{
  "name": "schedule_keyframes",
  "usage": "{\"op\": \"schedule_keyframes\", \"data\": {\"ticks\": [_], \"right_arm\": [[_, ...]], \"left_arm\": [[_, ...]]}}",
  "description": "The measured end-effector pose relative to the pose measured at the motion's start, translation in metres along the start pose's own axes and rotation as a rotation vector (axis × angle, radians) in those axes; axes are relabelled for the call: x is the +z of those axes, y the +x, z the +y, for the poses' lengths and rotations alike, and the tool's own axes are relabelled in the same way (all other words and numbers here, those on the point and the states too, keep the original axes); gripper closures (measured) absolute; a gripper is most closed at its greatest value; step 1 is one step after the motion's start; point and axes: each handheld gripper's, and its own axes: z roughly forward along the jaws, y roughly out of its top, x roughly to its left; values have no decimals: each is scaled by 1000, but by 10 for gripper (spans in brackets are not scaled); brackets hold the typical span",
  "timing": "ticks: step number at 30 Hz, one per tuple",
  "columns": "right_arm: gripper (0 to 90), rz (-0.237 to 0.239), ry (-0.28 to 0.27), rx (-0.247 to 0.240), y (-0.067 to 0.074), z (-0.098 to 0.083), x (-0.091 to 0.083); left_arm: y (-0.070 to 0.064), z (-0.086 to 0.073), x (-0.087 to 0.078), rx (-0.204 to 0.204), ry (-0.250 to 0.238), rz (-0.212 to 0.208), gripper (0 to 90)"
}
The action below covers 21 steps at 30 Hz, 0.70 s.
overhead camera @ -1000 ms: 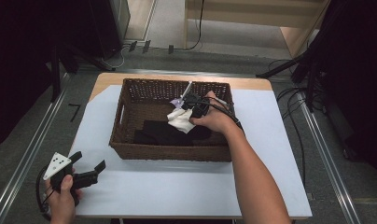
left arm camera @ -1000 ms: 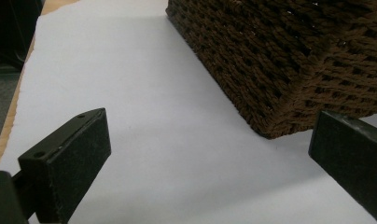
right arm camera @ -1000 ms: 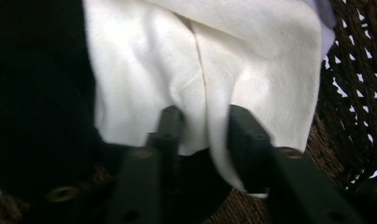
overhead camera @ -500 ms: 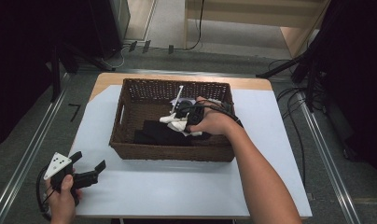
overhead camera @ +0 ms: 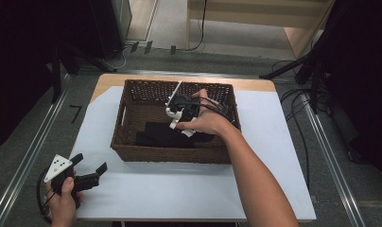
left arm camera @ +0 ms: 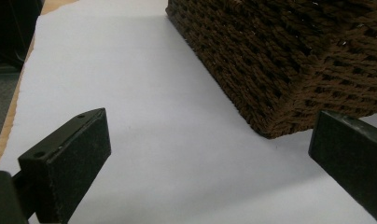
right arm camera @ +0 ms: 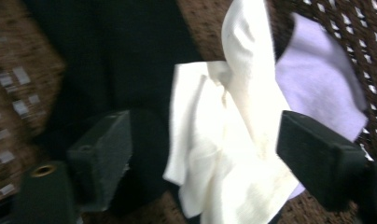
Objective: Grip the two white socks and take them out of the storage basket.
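since a second ago the right gripper (overhead camera: pixel 179 113) has swung leftward inside the dark brown woven wicker basket (overhead camera: pixel 132 142), jaws now spread around the crumpled white cloth (right arm camera: pixel 224 154) over black fabric (overhead camera: pixel 163 135), suggesting a release or regrasp, while the left gripper (overhead camera: pixel 87 171) idles open.

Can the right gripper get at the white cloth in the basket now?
Probably yes: the right gripper hangs inside the basket, jaws apart, with the white cloth lying between them and nothing covering it.

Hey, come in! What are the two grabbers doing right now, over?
Left gripper open, idle on the white sheet. Right gripper open inside the basket, jaws straddling a white cloth. Black cloth underneath. Nothing blocking.
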Motion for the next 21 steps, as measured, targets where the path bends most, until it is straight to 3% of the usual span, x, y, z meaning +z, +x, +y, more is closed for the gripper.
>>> {"op": "schedule_keyframes", "data": {"ticks": [3,6,8,13,17,18,21], "right_arm": [[126,-36,9,25,-4,2,9],[28,-85,12,48,-7,4,17],[0,-81,14,75,-12,6,22],[0,-117,37,127,-25,5,35],[0,-70,73,166,-32,2,42],[0,-29,95,154,-29,1,45],[0,9,122,122,-23,1,49]], "left_arm": [[0,0,0,0,5,0,1],[0,0,0,1,5,-2,1],[0,0,-1,1,3,-4,1],[0,0,-1,2,-6,-11,1],[1,0,-1,1,-4,-19,1],[1,0,-1,1,-4,-19,1],[1,0,-1,0,-4,-20,1]]}}
